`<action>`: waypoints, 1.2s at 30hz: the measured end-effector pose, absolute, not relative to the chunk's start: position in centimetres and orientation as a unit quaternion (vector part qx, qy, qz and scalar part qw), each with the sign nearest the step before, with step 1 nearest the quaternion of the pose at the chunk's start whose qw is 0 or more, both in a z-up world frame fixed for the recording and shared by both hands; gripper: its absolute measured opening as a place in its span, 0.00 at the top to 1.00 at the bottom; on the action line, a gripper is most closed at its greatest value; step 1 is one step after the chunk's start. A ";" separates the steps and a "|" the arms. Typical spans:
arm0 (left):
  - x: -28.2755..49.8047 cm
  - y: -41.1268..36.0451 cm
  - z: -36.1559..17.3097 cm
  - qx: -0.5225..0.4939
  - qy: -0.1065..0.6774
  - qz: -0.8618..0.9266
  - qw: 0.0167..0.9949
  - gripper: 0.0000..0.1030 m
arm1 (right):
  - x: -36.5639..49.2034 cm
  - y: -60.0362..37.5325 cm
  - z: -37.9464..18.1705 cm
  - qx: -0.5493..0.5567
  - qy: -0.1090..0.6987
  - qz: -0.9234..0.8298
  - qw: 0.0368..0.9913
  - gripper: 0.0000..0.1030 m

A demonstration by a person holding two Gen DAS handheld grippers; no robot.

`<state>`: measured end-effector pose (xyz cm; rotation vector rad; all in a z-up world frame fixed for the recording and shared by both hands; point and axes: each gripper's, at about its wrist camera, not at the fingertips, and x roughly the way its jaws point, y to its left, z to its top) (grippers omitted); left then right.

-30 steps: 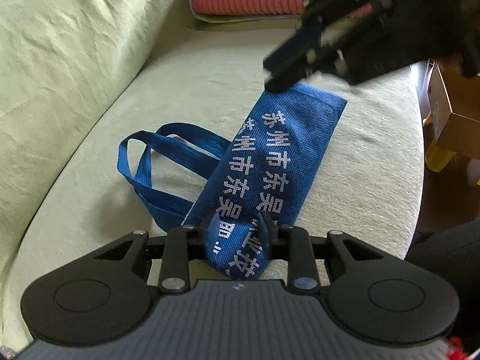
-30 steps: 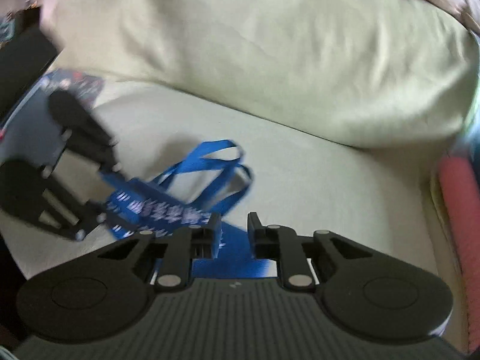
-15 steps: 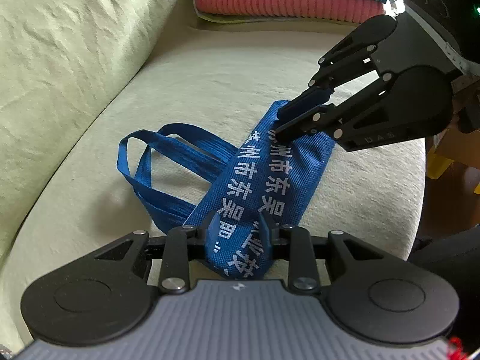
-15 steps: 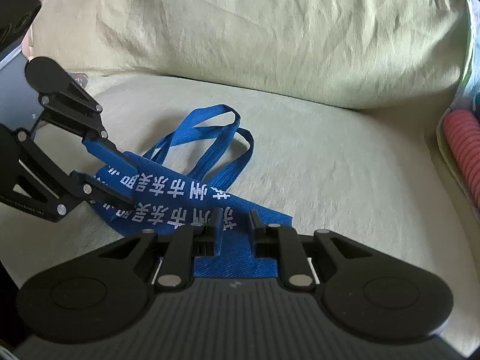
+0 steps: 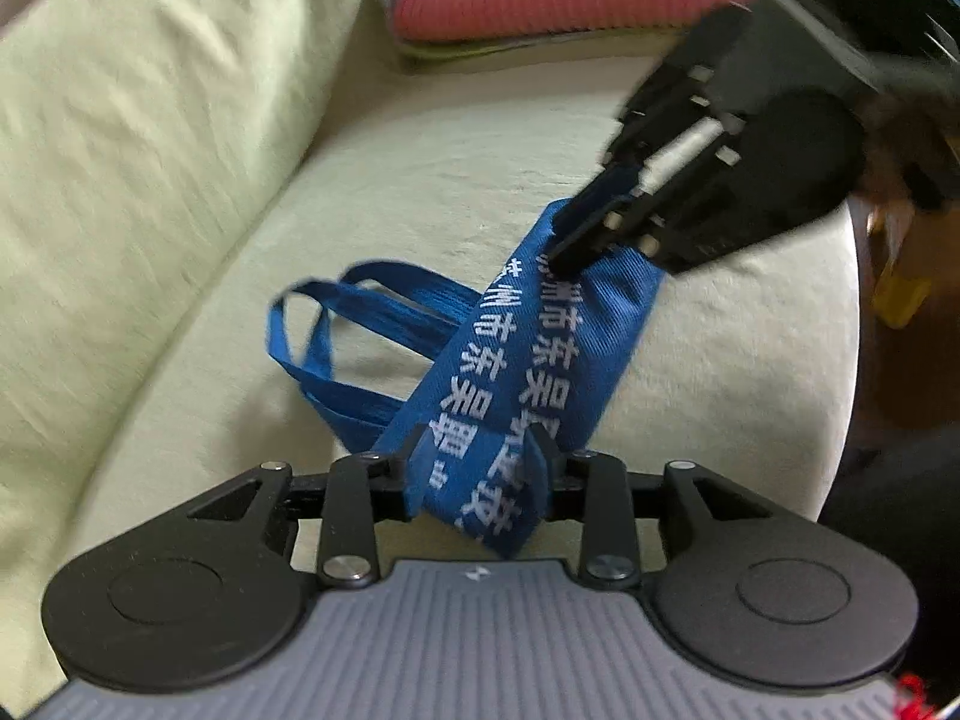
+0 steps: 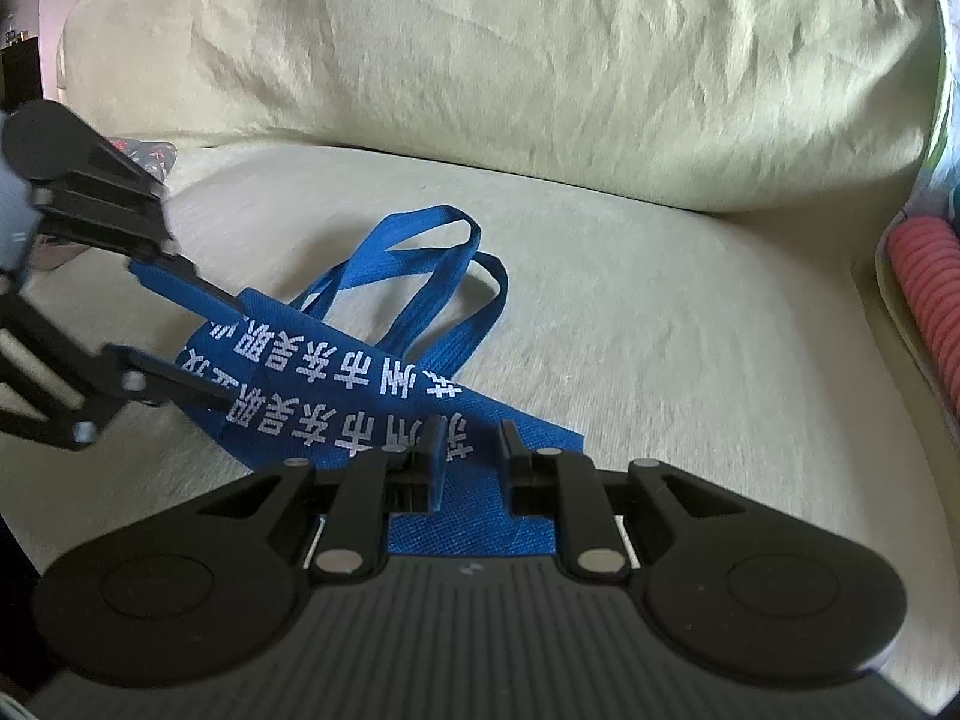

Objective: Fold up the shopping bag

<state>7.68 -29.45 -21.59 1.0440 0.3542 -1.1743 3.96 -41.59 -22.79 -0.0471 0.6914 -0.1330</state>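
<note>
A blue shopping bag (image 5: 570, 348) with white lettering is folded into a long narrow strip above the sofa seat. Its two handles (image 5: 336, 324) trail onto the cushion at the left. My left gripper (image 5: 477, 450) is shut on the strip's near end, which bunches between the fingers. My right gripper (image 5: 570, 246), blurred, pinches the far end. In the right wrist view the bag (image 6: 372, 384) runs from my right gripper (image 6: 474, 450) to the left gripper (image 6: 198, 348), with the handles (image 6: 432, 264) looped behind it.
The pale green sofa back (image 6: 540, 60) rises behind the seat cushion (image 5: 450, 180). Folded red and teal towels (image 5: 540, 0) are stacked at the seat's far end. The seat's front edge drops at the right, with a yellow object (image 5: 900, 294) on the floor beyond.
My right gripper came down onto the bag's far end and took hold of it. The bag narrowed into a strip, now lifted between both grippers.
</note>
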 end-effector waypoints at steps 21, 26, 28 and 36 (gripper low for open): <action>7.5 -30.3 -25.9 0.661 0.035 -0.515 0.545 0.55 | 3.1 -41.1 -22.1 -0.104 0.299 -0.029 0.948 0.73; 8.0 -30.4 -25.7 0.647 0.049 -0.523 0.553 0.55 | 0.3 -40.0 -21.9 -0.227 0.279 0.064 0.931 0.39; 7.9 -30.3 -25.9 0.642 0.051 -0.525 0.556 0.55 | -0.2 -39.4 -23.2 -0.315 0.275 0.068 0.906 0.41; 8.5 -30.5 -25.5 0.619 0.074 -0.538 0.568 0.55 | 1.9 -38.5 -27.1 -0.479 0.235 0.086 0.842 0.63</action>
